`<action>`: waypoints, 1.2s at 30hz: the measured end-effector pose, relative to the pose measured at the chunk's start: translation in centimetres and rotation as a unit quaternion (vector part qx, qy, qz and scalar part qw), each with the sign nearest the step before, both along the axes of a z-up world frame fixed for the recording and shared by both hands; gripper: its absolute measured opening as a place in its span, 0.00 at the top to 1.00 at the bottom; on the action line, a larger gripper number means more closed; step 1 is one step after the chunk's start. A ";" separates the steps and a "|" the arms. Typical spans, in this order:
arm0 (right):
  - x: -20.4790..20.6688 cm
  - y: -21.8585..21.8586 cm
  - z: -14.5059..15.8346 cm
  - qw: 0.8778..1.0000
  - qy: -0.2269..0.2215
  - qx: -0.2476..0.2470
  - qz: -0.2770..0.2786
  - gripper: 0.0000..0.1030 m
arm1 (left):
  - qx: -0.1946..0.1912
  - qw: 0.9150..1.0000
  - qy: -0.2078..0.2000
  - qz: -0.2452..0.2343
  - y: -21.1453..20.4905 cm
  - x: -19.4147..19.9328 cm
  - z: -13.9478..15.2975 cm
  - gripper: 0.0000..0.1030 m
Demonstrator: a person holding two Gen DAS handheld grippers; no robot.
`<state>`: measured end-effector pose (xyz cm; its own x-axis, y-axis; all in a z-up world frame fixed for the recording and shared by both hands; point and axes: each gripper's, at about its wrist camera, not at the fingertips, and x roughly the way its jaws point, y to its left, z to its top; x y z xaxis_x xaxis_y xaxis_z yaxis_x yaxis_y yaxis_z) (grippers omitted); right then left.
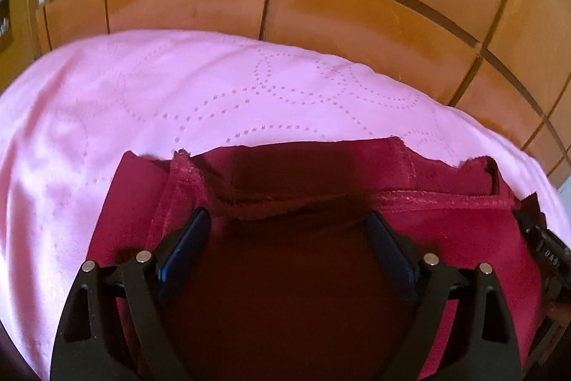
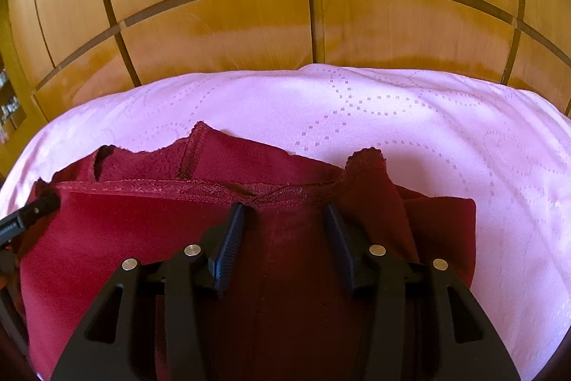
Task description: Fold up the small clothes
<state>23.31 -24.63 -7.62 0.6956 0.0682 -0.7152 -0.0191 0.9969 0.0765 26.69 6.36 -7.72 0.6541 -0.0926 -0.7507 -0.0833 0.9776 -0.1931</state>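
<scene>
Dark red garment [image 1: 292, 274] spread on pink cloth [image 1: 178, 95], wooden panels [image 1: 321, 6] behind, left gripper [image 1: 289, 231] jaws wide apart over the garment's seamed edge, right gripper [image 2: 285, 220] likewise parted, garment [image 2: 142, 238] lying beneath and between both fingers' tips

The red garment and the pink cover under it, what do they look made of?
Red garment: seemingly a matte stretch knit, going by its overlocked seams and curling raw edges. Pink cover: probably a smooth woven fabric with a slight sheen; dotted rings look woven or embossed in.
</scene>
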 end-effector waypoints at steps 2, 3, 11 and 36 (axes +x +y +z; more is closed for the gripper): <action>0.2 0.0 -0.1 1.000 0.001 -0.003 0.000 0.53 | 0.014 1.000 0.003 -0.001 -0.4 0.1 -0.1 0.13; 0.2 0.0 -0.1 1.000 0.001 -0.003 0.000 0.53 | 0.019 1.000 0.004 -0.002 -0.6 0.0 -0.1 0.13; 0.0 -0.1 -0.1 1.000 -0.005 0.000 -0.001 0.53 | -0.004 0.997 -0.075 -0.024 -0.6 -7.5 2.2 0.04; -15.5 -3.7 3.5 0.984 -0.075 0.158 0.015 0.17 | -0.003 0.996 -0.079 -0.044 -0.7 -11.6 0.6 0.02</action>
<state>7.84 -28.37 -4.14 0.7865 0.2928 -0.5438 -0.0822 0.9223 0.3776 15.05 5.62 -7.15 0.7535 -0.1592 -0.6378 0.0343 0.9784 -0.2038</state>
